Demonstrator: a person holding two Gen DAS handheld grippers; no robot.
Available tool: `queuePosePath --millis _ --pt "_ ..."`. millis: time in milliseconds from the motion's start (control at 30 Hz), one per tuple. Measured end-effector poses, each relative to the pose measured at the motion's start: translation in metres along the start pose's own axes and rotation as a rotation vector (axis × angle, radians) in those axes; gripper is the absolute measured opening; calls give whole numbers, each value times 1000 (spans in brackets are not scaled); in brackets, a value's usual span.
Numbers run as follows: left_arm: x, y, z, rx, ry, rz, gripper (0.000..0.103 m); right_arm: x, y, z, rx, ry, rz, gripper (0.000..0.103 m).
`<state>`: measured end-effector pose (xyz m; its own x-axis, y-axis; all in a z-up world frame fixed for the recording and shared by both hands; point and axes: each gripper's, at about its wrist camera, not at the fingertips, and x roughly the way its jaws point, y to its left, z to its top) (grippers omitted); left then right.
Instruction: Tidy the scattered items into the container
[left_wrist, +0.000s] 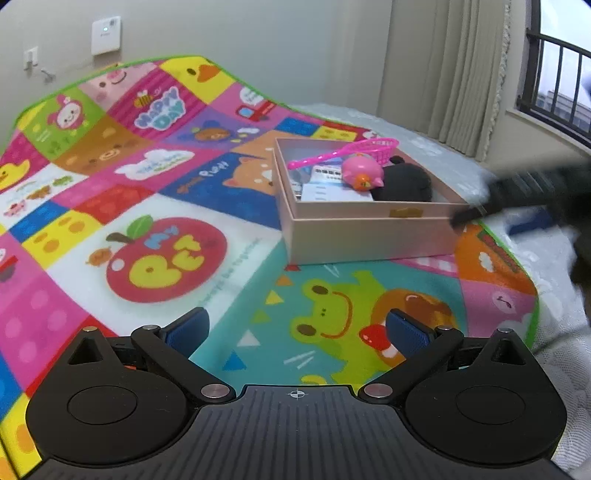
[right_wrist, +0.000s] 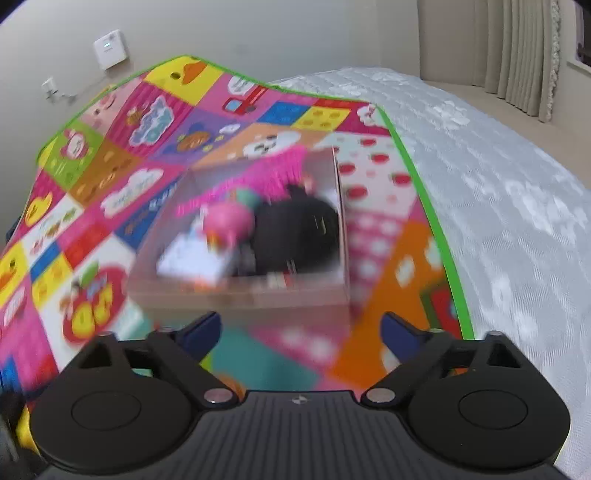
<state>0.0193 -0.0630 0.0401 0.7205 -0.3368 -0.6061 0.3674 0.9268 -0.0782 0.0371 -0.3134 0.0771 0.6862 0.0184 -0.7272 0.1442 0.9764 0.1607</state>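
Note:
A pale pink cardboard box (left_wrist: 369, 232) stands on the colourful play mat (left_wrist: 147, 206). Inside lie a pink toy net (left_wrist: 354, 151), a pink pig toy (left_wrist: 364, 171), a black soft item (left_wrist: 406, 182) and white cards (left_wrist: 332, 194). My left gripper (left_wrist: 295, 332) is open and empty, low over the mat in front of the box. My right gripper (right_wrist: 301, 332) is open and empty, just before the box (right_wrist: 240, 291); that view is blurred. The right gripper also shows in the left wrist view (left_wrist: 469, 216) as a dark blur at the box's right corner.
The mat lies on a bed with a white quilted cover (right_wrist: 498, 166). A wall with a white device (left_wrist: 106, 35) is behind. Beige curtains (left_wrist: 461, 74) and a window with a railing (left_wrist: 554, 74) are at the right.

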Motion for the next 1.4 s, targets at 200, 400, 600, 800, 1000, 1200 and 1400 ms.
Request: queuePosePath --millis 200,400,600,800,1000,1200,1400 --pt "15 -4 -11 -7 -66 -26 103 -7 -49 -76 46 -23 -49 103" --pt "46 -3 -2 -35 24 52 103 -2 -78 -103 77 -86 9 103" --pt "71 -28 15 80 61 31 103 -2 -57 -106 -2 -103 -103 103" --pt "64 -37 37 69 39 -114 103 -5 -68 -113 87 -147 -63 103" --pt "88 -44 7 176 -14 13 103 -5 -62 -114 69 -145 -90 103" --pt "88 -28 8 92 -3 -53 103 -5 -68 -115 106 -148 -72 103" --pt "88 -32 8 111 -1 -37 103 -6 -59 -123 100 -189 -113 103"
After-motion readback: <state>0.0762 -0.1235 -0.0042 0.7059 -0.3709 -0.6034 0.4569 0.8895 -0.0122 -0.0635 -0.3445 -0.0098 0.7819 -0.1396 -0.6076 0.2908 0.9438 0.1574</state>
